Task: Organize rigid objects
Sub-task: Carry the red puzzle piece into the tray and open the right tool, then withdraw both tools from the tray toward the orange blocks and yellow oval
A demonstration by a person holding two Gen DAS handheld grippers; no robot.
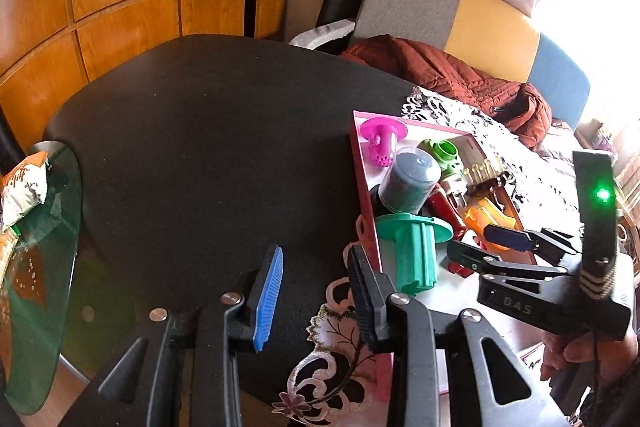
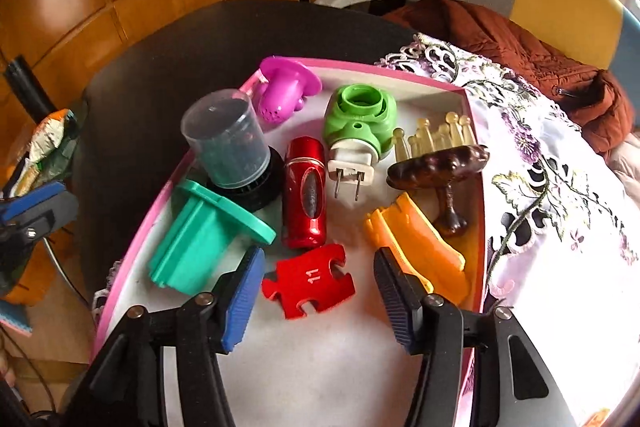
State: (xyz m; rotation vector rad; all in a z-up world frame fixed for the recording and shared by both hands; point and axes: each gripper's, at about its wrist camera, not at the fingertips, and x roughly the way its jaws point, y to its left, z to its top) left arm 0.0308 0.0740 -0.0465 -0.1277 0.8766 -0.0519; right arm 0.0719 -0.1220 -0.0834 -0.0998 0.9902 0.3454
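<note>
My left gripper (image 1: 314, 291) has black plastic arms with silver screws and one blue ribbed pad; my right gripper (image 2: 318, 291) matches, carrying a green light and white "DAS" lettering.

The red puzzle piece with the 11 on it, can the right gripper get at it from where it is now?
Probably yes. The red puzzle piece lies flat in the pink tray, just ahead of the open right gripper, between its fingers. Nothing covers it; the teal part and orange piece sit close beside.
</note>
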